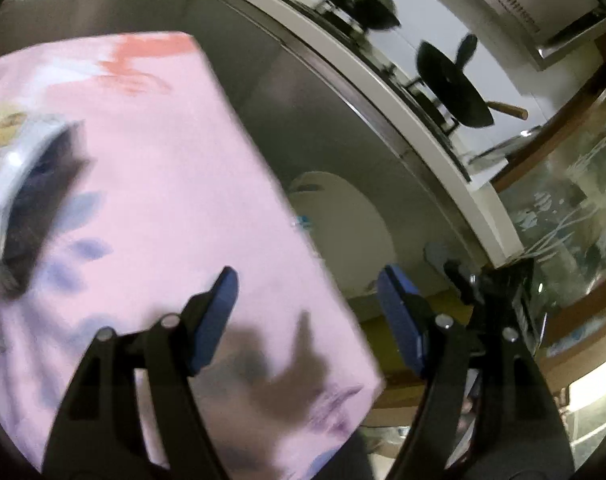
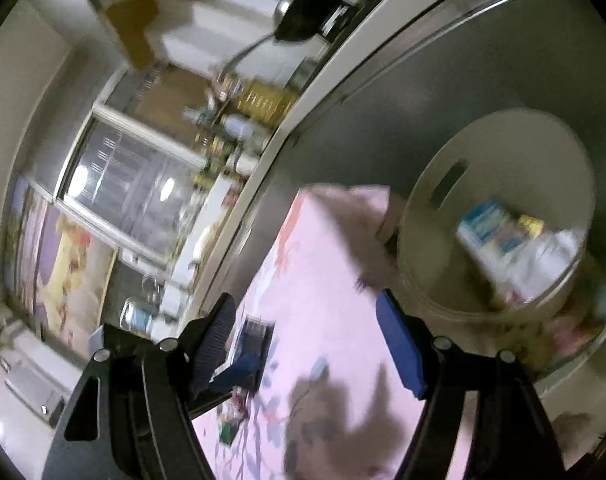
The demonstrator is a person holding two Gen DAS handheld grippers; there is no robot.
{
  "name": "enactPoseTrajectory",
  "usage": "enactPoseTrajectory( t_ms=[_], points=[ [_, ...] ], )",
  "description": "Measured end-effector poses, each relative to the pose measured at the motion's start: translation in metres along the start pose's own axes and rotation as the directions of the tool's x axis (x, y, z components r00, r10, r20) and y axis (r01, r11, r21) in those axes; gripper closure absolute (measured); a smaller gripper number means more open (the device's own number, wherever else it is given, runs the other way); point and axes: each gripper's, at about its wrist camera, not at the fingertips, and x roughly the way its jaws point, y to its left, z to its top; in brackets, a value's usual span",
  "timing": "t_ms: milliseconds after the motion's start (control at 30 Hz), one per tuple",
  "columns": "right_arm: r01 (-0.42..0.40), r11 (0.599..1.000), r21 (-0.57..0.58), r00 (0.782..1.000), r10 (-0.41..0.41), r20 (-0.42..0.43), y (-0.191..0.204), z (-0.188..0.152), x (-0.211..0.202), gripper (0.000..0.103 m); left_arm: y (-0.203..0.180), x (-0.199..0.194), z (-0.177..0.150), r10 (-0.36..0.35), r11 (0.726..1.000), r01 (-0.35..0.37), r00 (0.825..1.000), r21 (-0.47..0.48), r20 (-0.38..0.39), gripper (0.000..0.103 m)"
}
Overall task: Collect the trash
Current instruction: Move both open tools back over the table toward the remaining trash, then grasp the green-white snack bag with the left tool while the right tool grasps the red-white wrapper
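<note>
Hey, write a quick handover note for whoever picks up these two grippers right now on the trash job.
Left gripper: open, empty, over the edge of the pink tablecloth.
Right gripper: open, empty, over the same cloth.
The round white trash bin stands beyond the table and already holds packaging.
Left to do: small litter lies on the cloth near the right gripper's left finger. The views are blurred, so recheck the table.

A kitchen is shown: a steel-fronted counter, dark woks on the stove, an etched glass door, a lit window.
</note>
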Motion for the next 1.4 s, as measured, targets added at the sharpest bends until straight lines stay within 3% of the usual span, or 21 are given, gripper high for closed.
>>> enactPoseTrajectory(
  t_ms=[200, 300, 533, 733, 1167, 1233, 1300, 1333, 1400],
  points=[
    [-0.021, 0.997, -0.08, 0.99, 0.009, -0.14, 0.046, -0.044, 0.038, 0.033, 0.059, -0.082, -0.04, 0.112, 0.993, -0.11, 0.991, -0.031, 0.08, 0.034],
    [-0.029, 0.989, -0.147, 0.976, -0.003, -0.216, 0.072, -0.068, 0.058, 0.034, 0.093, -0.123, -0.06, 0.176, 0.983, -0.167, 0.977, -0.08, 0.117, 0.034],
    [-0.077, 0.968, -0.238, 0.924, -0.02, -0.382, 0.114, -0.116, 0.101, 0.049, 0.183, -0.19, -0.095, 0.249, 0.931, -0.186, 0.953, -0.314, 0.174, 0.034],
    [-0.077, 0.96, -0.268, 0.893, -0.054, -0.448, 0.133, -0.139, 0.128, 0.056, 0.207, -0.192, -0.09, 0.203, 0.922, -0.122, 0.961, -0.368, 0.189, 0.034],
    [-0.034, 0.954, -0.298, 0.864, -0.122, -0.488, 0.141, -0.153, 0.18, 0.058, 0.223, -0.164, -0.069, 0.198, 0.92, -0.117, 0.962, -0.373, 0.189, 0.034],
    [-0.04, 0.952, -0.304, 0.857, -0.124, -0.501, 0.142, -0.158, 0.188, 0.059, 0.221, -0.16, -0.066, 0.202, 0.923, -0.126, 0.963, -0.364, 0.18, 0.045],
    [-0.055, 0.95, -0.308, 0.834, -0.126, -0.538, 0.142, -0.167, 0.197, 0.072, 0.22, -0.151, -0.064, 0.196, 0.928, -0.135, 0.97, -0.348, 0.144, 0.079],
    [-0.062, 0.949, -0.31, 0.817, -0.13, -0.561, 0.142, -0.174, 0.201, 0.088, 0.219, -0.148, -0.064, 0.193, 0.929, -0.137, 0.972, -0.343, 0.134, 0.086],
    [-0.081, 0.944, -0.319, 0.809, -0.125, -0.575, 0.144, -0.181, 0.2, 0.093, 0.213, -0.146, -0.067, 0.188, 0.936, -0.137, 0.973, -0.324, 0.132, 0.091]
  ],
)
